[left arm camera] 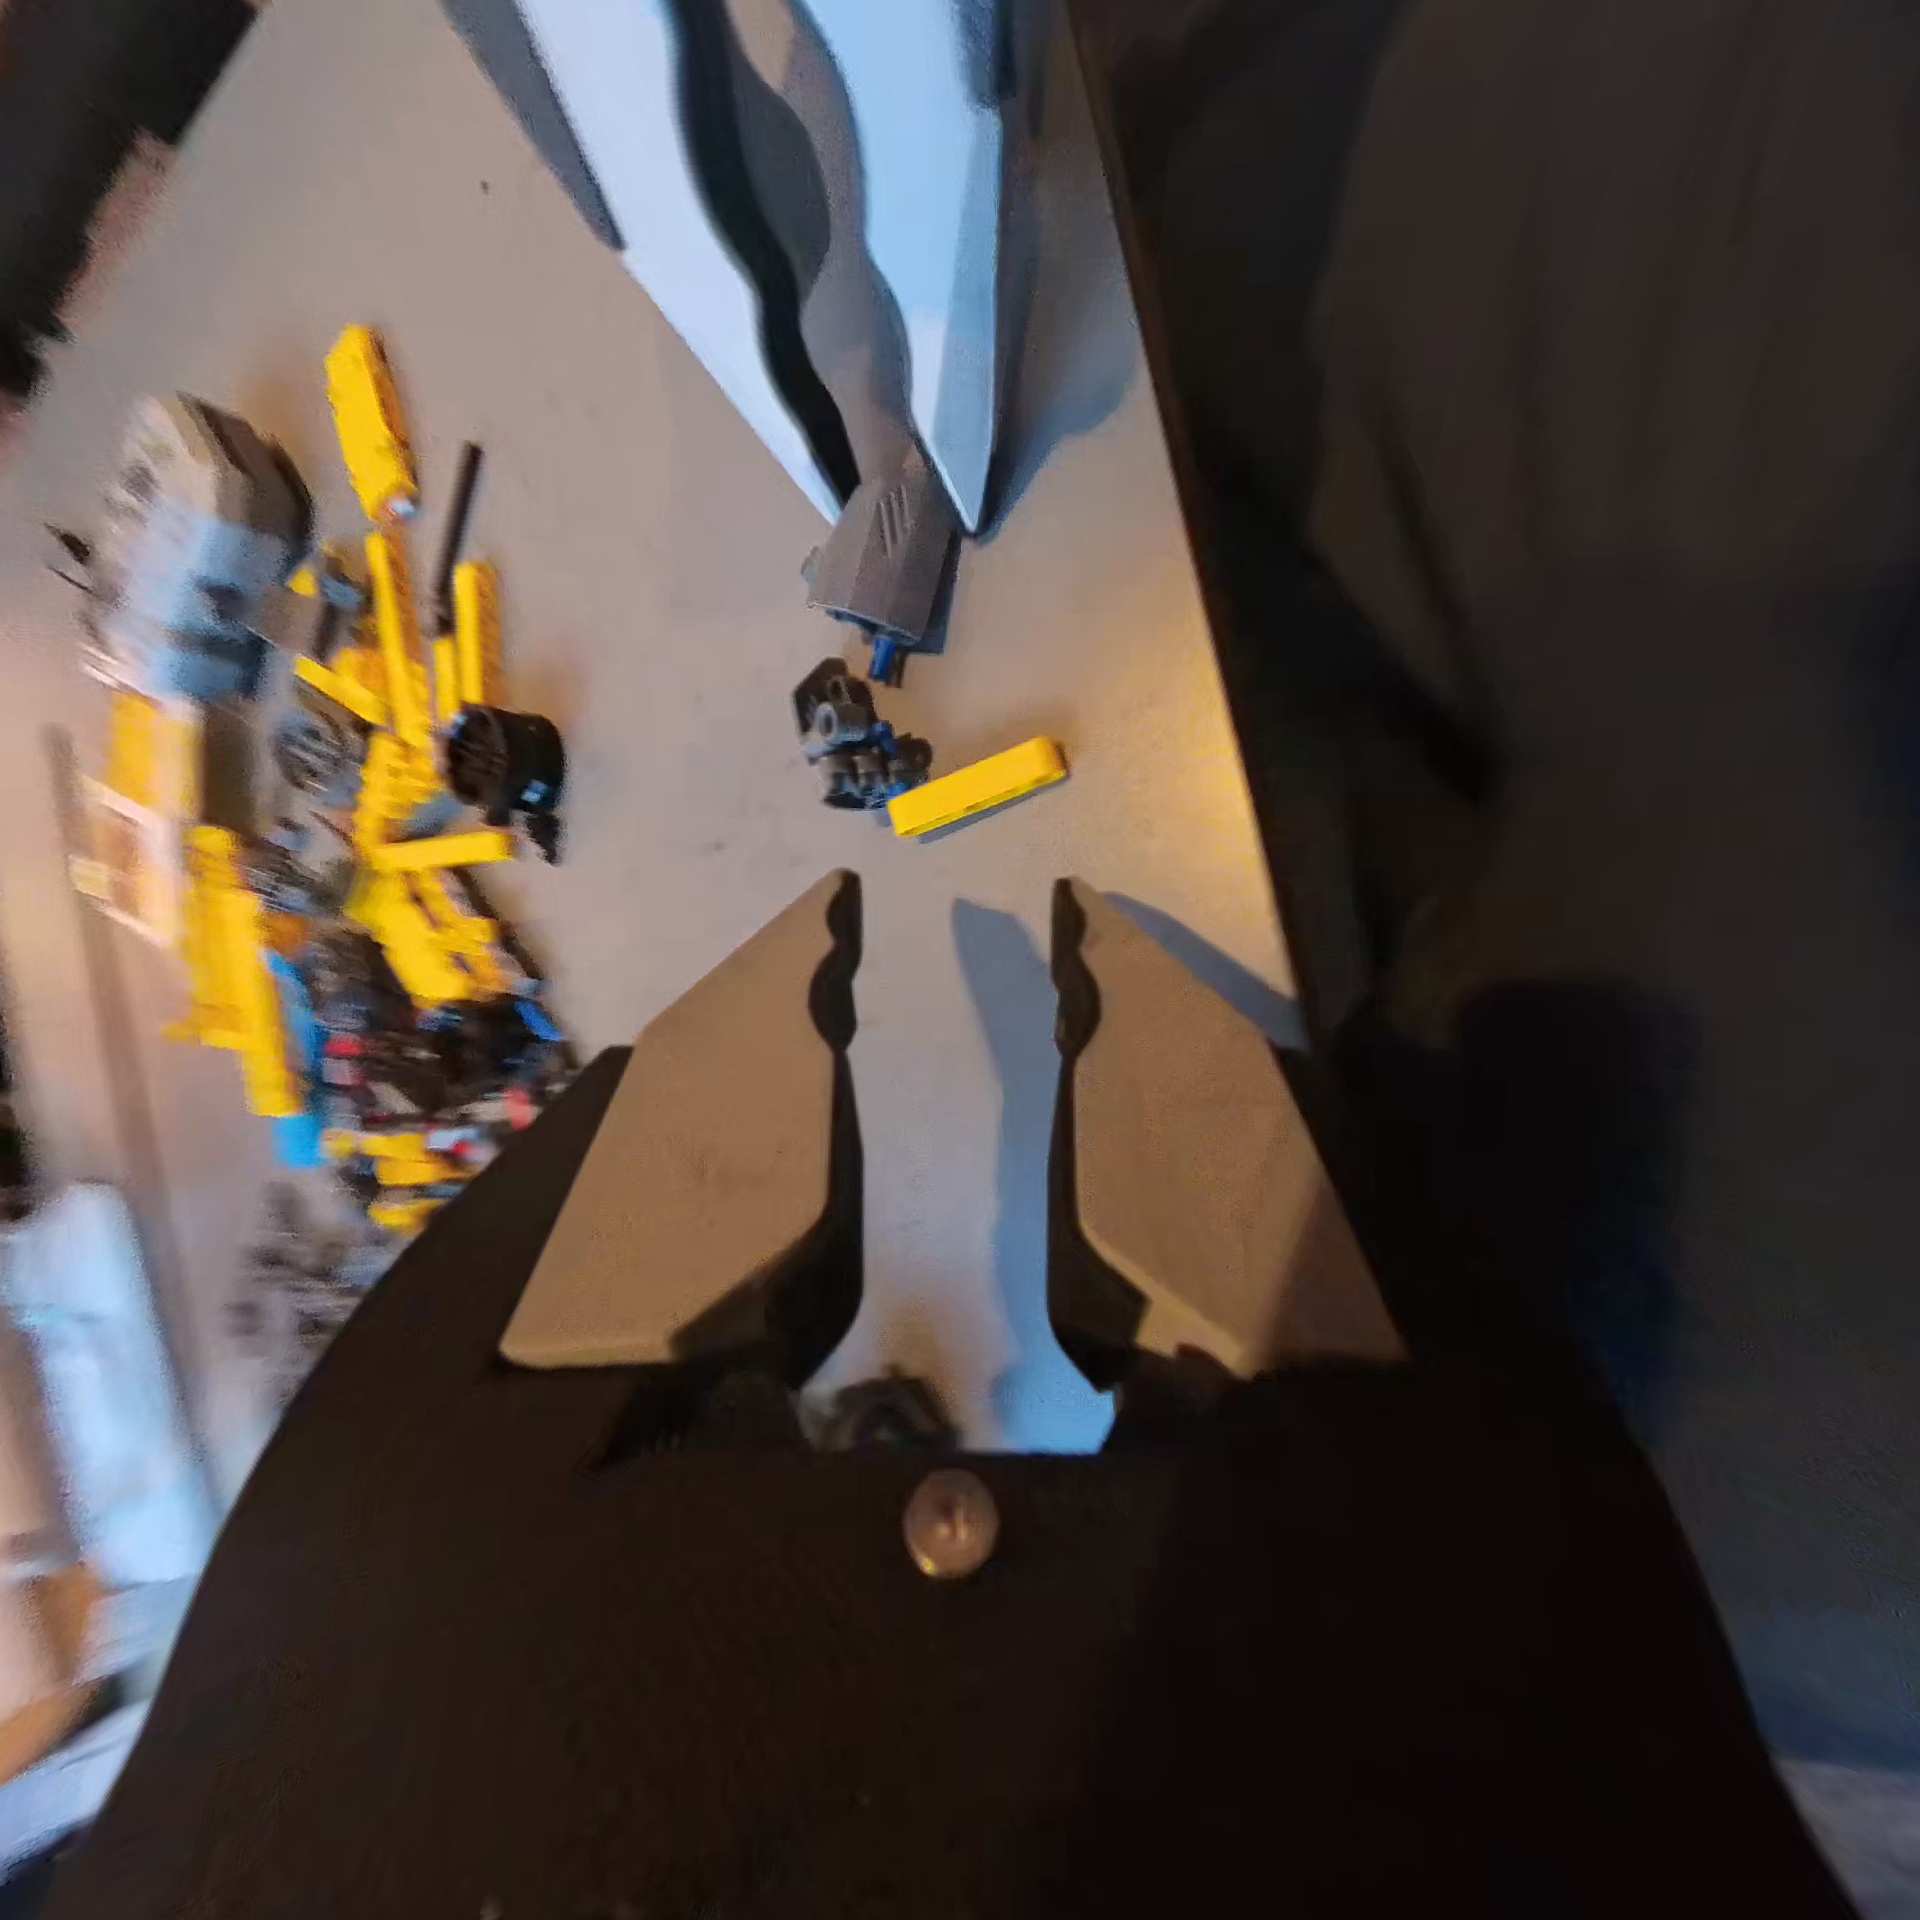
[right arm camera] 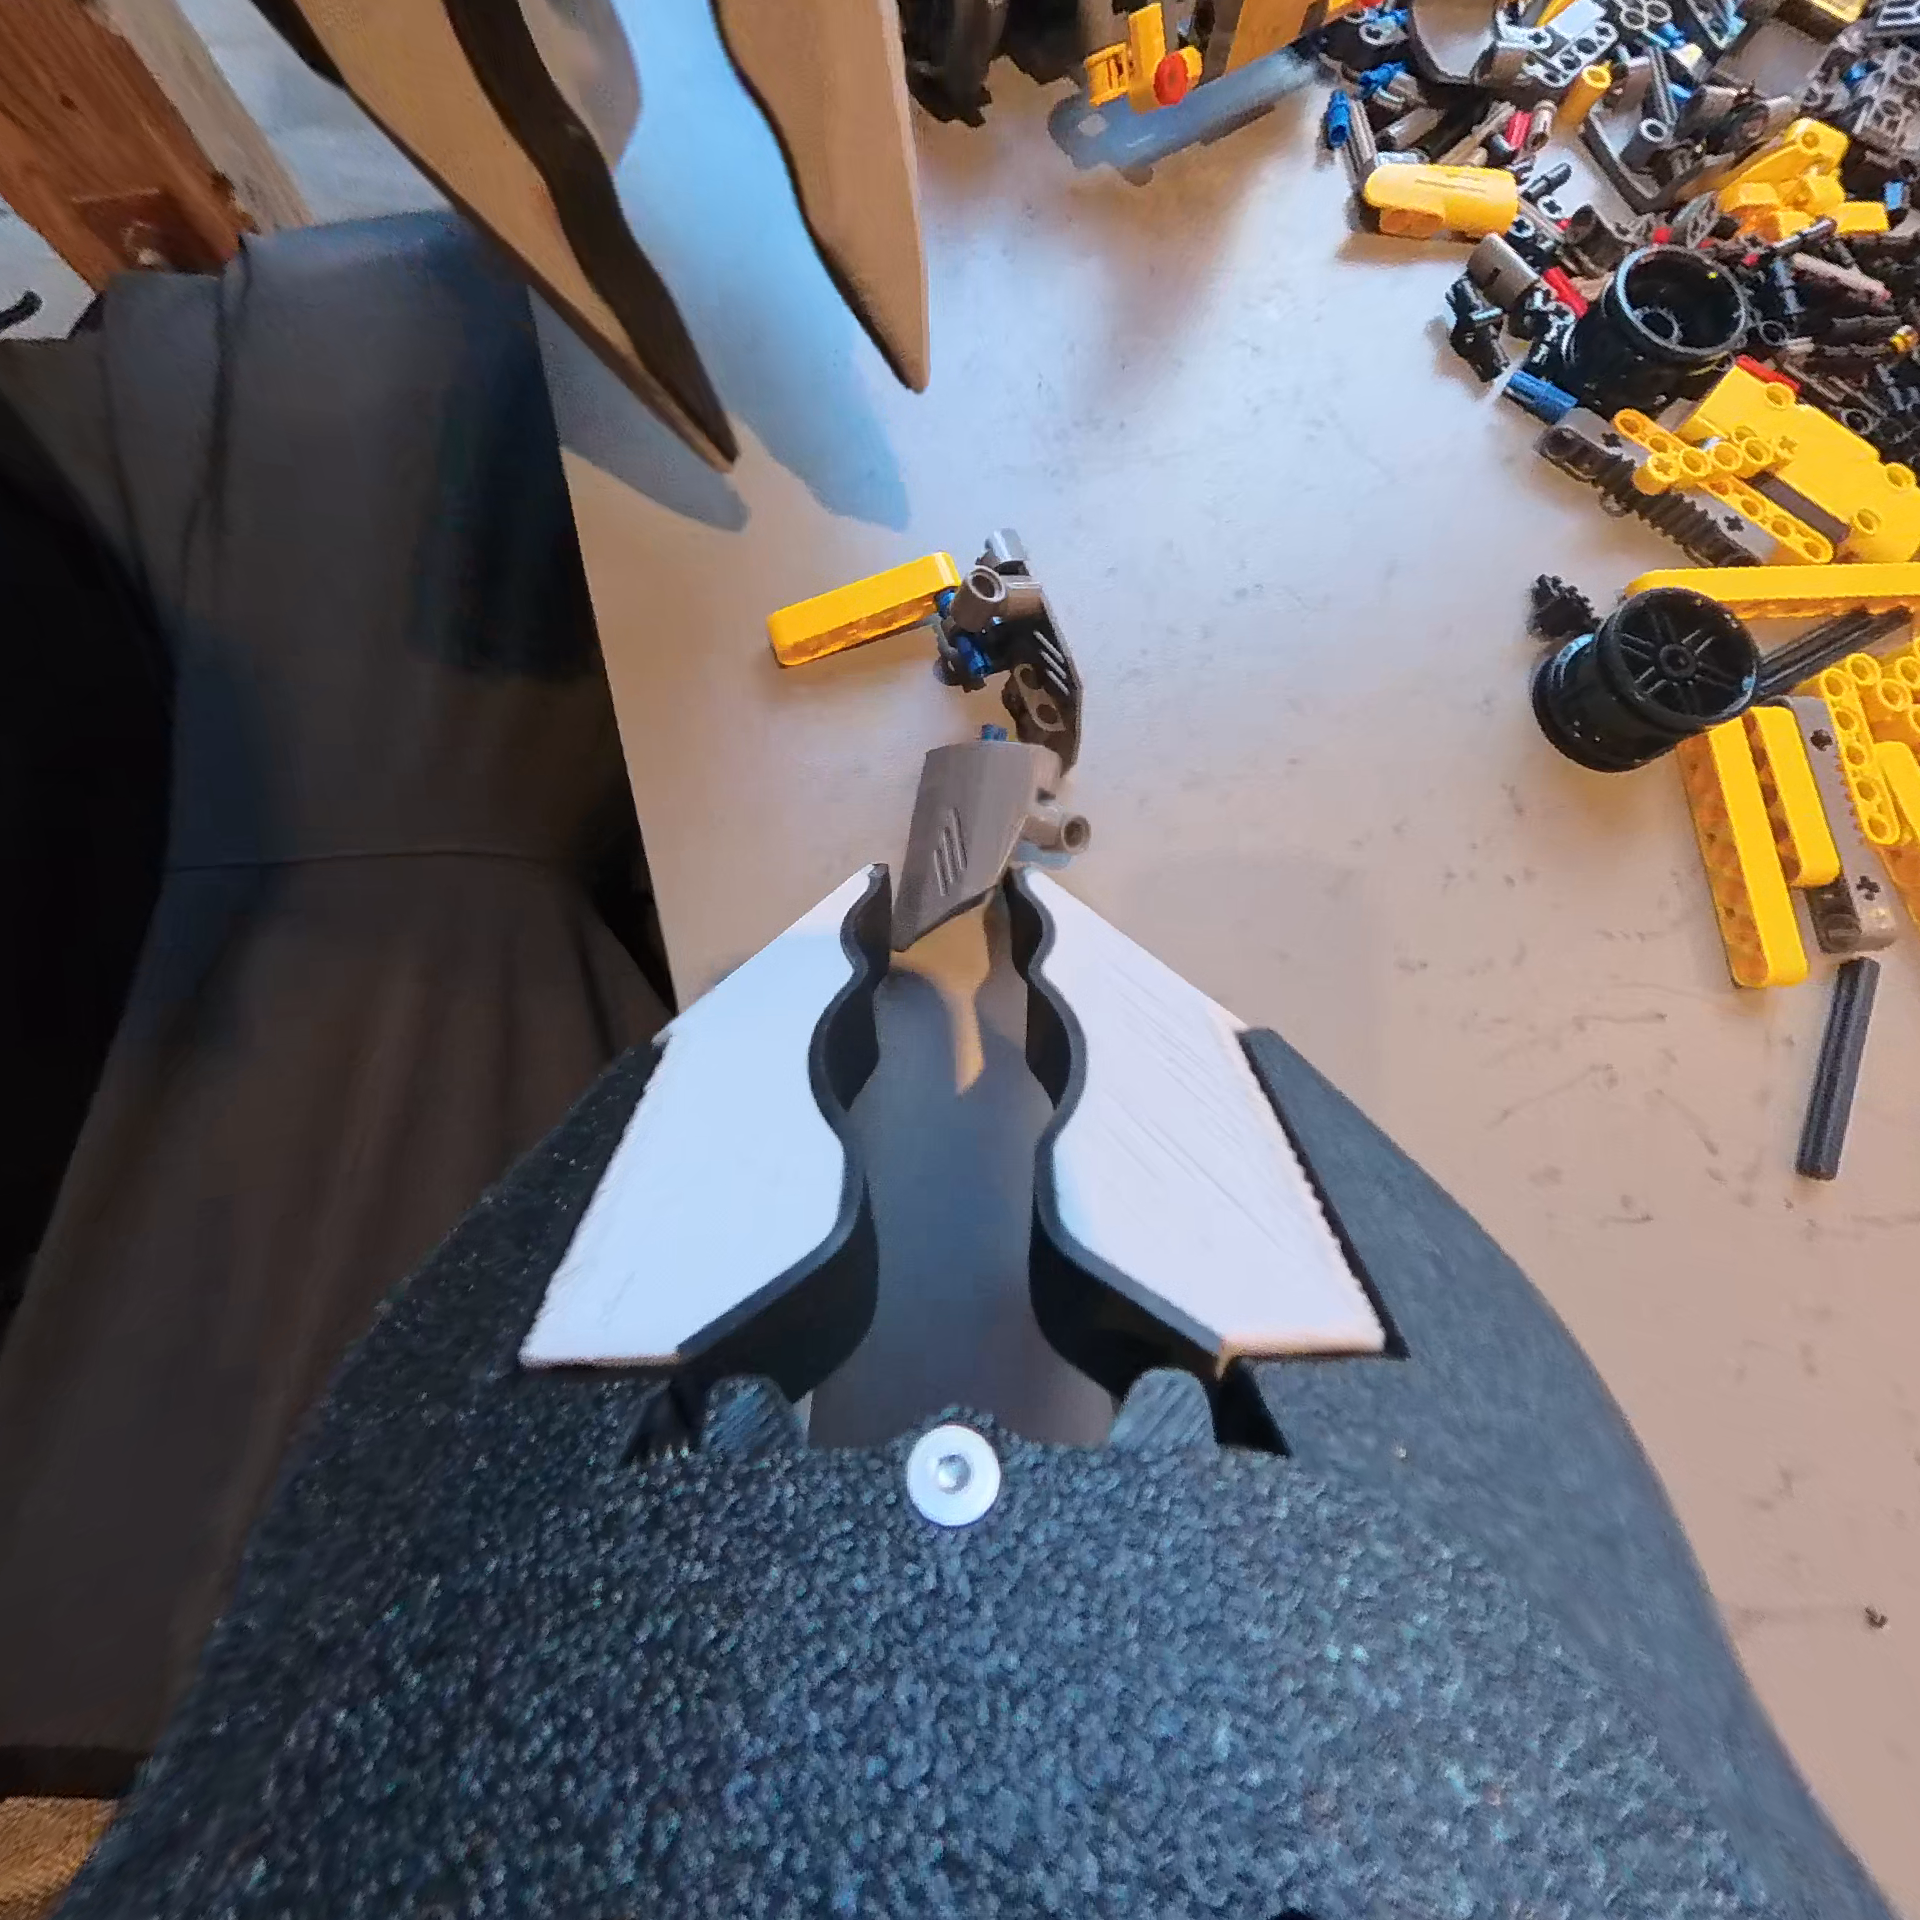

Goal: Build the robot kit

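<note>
My right gripper is shut on a grey ribbed panel piece, which stands up from its tips. Just beyond the panel are a dark grey cluster of connectors with blue pins and a short yellow beam on the beige table. I cannot tell whether they are joined to the panel. My left gripper is open and empty, hovering just short of the yellow beam and the cluster. The right gripper and its panel face it. The left gripper also shows in the right wrist view.
A large pile of yellow, black and grey building pieces covers the table's right side, with black wheels and a loose black axle. It is blurred in the left wrist view. Dark fabric hangs past the table edge. My hands' fingertips stand some 8 centimetres from each other. The loose black axle sits 15 centimetres or so from the ends of my right fingers. Look for it in the left wrist view too.
</note>
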Motion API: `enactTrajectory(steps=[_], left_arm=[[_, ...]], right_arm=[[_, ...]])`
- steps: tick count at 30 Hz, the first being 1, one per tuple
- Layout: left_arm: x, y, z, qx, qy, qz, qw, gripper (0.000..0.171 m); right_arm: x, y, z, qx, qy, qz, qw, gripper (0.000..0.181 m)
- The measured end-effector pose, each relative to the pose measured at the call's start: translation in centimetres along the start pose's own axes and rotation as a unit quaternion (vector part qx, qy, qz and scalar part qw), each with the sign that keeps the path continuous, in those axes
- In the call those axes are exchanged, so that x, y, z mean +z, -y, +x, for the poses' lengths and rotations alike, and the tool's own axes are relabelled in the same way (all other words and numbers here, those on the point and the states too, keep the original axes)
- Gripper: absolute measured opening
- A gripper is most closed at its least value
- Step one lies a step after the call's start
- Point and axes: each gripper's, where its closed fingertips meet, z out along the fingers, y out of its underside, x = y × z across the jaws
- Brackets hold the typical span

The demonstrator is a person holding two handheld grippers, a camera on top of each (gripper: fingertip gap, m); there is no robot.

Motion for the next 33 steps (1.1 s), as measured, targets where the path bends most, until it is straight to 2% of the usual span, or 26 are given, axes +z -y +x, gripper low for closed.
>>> enactTrajectory(steps=[3, 7, 10, 13, 15, 20, 22, 26, 28, 29, 33], left_arm=[[0.8, -0.8, -0.8, 0.093, 0.032, -0.046, 0.994, 0.033], [1.7, -0.1, -0.4, 0.142, 0.042, -0.032, 0.988, 0.032], [2.1, -0.5, -0.7, 0.159, 0.067, -0.048, 0.984, 0.028], [2.1, -0.6, -0.7, 0.141, 0.083, -0.042, 0.986, 0.027], [2.0, -0.5, -0.4, 0.120, 0.091, -0.032, 0.988, 0.026], [1.7, -1.1, -0.2, 0.044, 0.130, -0.023, 0.990, 0.021], [1.3, -1.3, -0.1, 0.026, 0.147, -0.017, 0.989, 0.023], [0.7, -1.9, 0.1, 0.018, 0.174, -0.012, 0.984, 0.026], [0.4, -1.9, 0.1, 0.014, 0.184, -0.005, 0.983, 0.031], [0.3, -1.9, 0.0, 0.014, 0.189, -0.001, 0.982, 0.033], [0.0, -0.7, 0.1, 0.041, 0.210, 0.022, 0.977, 0.038]], right_arm=[[-0.2, -0.3, 0.1, 0.014, -0.003, -0.005, 1.000, 0.025], [-1.0, -0.8, 0.5, 0.024, -0.030, -0.010, 0.999, 0.028], [-2.0, 0.0, 1.1, 0.045, -0.070, 0.010, 0.997, 0.031], [-2.6, 2.2, 0.3, 0.063, -0.078, 0.059, 0.993, 0.028], [-1.8, 3.6, -1.0, 0.070, -0.081, 0.077, 0.991, 0.025], [1.8, 3.6, -2.1, 0.072, -0.124, 0.023, 0.989, 0.028], [2.8, 3.9, -2.7, 0.098, -0.109, 0.023, 0.989, 0.028], [3.8, 3.7, -2.5, 0.135, -0.103, 0.021, 0.985, 0.025], [3.8, 3.7, -2.4, 0.143, -0.099, 0.024, 0.985, 0.016], [3.8, 3.7, -2.3, 0.146, -0.099, 0.026, 0.984, 0.010], [2.8, 5.0, -2.9, 0.176, -0.058, 0.064, 0.980, 0.010]])
